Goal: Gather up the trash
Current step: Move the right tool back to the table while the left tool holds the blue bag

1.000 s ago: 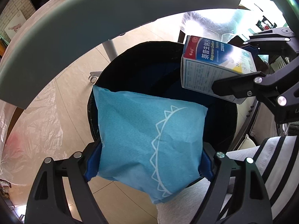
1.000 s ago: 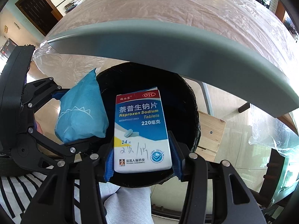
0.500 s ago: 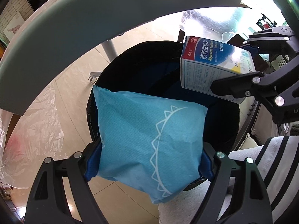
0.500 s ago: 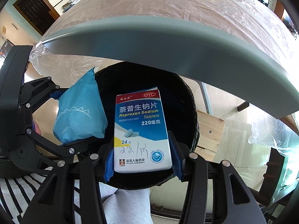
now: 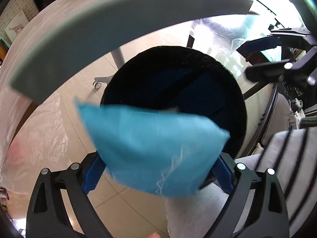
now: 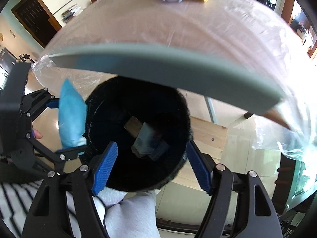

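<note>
Right wrist view: medicine box (image 6: 145,141) down inside black bin (image 6: 179,107), right gripper (image 6: 151,166) spread empty above. Left gripper (image 5: 158,170) clamped on blue packet (image 5: 152,148) at bin's rim, yet to drop.

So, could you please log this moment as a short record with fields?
left gripper: shut on blue packet, beside the bin rim
right gripper: open, holding nothing, above the bin mouth
black bin: below the table edge
medicine box: inside the bin
remaining: blue packet not yet dropped
</note>
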{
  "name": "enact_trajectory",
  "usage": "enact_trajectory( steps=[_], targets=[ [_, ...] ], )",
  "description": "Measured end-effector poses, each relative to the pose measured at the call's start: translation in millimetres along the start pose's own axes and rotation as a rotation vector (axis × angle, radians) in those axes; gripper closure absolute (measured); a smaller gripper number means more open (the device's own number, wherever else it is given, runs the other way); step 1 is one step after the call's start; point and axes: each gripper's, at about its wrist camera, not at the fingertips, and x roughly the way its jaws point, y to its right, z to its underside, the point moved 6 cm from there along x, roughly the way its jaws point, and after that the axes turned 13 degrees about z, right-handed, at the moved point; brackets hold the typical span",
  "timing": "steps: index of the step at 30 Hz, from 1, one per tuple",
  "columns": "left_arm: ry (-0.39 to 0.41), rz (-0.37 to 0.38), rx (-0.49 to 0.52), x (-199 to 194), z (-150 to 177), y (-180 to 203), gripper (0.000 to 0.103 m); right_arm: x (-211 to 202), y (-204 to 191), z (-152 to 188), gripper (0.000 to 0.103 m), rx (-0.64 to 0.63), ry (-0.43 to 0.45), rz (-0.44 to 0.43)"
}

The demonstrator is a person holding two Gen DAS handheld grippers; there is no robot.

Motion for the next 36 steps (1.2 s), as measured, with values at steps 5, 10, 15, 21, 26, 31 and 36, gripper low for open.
enact_trajectory(
  steps=[5, 10, 15, 21, 26, 31, 36],
  targets=[
    [0.120, 0.056, -0.004, -54, -10, 11, 0.009, -65, 20, -17, 0.025, 0.015, 0.161, 0.000],
    [0.336, 0.027, 0.012, -116, -52, 11, 0.002, -112, 60, -61, 0.004, 0.175, 0.408, 0.076],
    [0.419, -0.019, -0.015, -126, -107, -8, 0.002, -99, 93, -108, 0.004, 0.266, 0.393, 0.153],
    [0.397, -0.023, 0.024, -102, -162, -17, 0.002, -64, 109, -157, 0.022, 0.234, 0.330, 0.190],
    [0.363, -0.002, 0.033, -82, -194, -30, 0.002, -41, 108, -188, 0.024, 0.197, 0.301, 0.188],
    [0.338, 0.010, 0.031, -77, -192, -33, 0.002, -34, 110, -193, 0.024, 0.217, 0.278, 0.151],
    [0.315, 0.029, 0.005, -77, -184, -38, 0.002, -28, 101, -187, 0.024, 0.185, 0.267, 0.146]
  ],
)
